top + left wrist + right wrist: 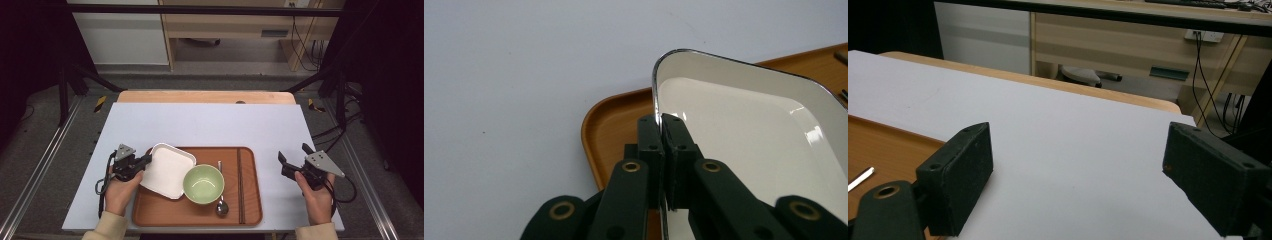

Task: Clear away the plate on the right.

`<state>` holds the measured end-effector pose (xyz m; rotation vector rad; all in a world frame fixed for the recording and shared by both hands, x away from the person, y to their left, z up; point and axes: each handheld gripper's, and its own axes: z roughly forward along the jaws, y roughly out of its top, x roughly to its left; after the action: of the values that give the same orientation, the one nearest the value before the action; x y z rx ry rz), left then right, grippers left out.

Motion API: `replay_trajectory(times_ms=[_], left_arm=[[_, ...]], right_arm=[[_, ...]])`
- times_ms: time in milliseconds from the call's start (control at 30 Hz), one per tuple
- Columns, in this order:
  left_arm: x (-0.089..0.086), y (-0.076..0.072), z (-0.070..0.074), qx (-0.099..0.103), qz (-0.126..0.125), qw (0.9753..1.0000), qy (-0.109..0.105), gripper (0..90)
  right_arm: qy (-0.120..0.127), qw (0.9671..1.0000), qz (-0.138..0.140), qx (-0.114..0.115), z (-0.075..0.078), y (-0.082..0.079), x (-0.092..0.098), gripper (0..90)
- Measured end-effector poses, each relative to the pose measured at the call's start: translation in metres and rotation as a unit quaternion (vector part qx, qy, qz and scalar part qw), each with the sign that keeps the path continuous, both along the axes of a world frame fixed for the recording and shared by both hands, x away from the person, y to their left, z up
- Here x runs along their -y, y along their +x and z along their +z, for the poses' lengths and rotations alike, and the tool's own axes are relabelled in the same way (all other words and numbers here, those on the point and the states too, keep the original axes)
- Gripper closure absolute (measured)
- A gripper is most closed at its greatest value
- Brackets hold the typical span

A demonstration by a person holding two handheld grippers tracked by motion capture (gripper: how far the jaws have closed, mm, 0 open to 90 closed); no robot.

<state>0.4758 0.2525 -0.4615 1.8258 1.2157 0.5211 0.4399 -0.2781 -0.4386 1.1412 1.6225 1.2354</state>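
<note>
A brown tray [252, 170] lies at the near middle of the table. In it are a white square plate [167, 170] at the left, a green bowl [203, 184], a metal spoon [221, 205] and dark chopsticks [240, 185]. My left gripper [145, 161] is shut on the plate's left rim; in the left gripper view the white plate [744, 125] rim sits pinched between the jaws of the left gripper [661, 120], above the tray's corner [609, 125]. My right gripper [294, 154] hovers open to the right of the tray, jaws wide apart over bare table [1078, 165].
The white table cover [200, 122] stretches far beyond the tray. A wooden edge [205, 96] runs along the table's back. Beyond it stand a wooden desk [1148, 50] and hanging cables [1205, 75]. Black frame posts stand at both sides.
</note>
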Motion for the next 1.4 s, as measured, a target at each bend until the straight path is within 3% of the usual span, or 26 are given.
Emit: replay_trajectory(times_ms=[100, 400, 600, 900, 1133, 1400], left_arm=[[-0.001, 0.003, -0.004, -0.011, -0.005, 0.9999, -0.004, 87.1], [0.001, 0.007, -0.013, -0.021, -0.008, 0.9997, -0.008, 86.2], [0.002, 0.004, -0.009, 0.008, -0.011, 0.9998, 0.012, 79.2], [0.006, 0.001, -0.001, 0.074, -0.023, 0.9970, -0.003, 64.0], [0.004, 0.001, 0.003, 0.092, -0.017, 0.9954, -0.017, 51.8], [0.002, 0.001, 0.009, 0.111, -0.015, 0.9936, -0.013, 38.4]], right_arm=[[-0.001, 1.0000, -0.001, -0.002, 0.000, 0.001, 0.001, 12.4], [-0.003, 1.0000, -0.001, -0.006, -0.001, 0.002, -0.001, 12.1], [-0.001, 1.0000, -0.001, -0.006, -0.001, 0.002, -0.001, 12.0], [-0.002, 0.9999, 0.002, -0.010, -0.001, 0.002, -0.002, 11.5], [-0.002, 0.9999, 0.003, -0.014, -0.002, 0.004, -0.002, 10.8], [-0.004, 0.9999, 0.003, -0.015, -0.002, 0.004, -0.002, 10.4]])
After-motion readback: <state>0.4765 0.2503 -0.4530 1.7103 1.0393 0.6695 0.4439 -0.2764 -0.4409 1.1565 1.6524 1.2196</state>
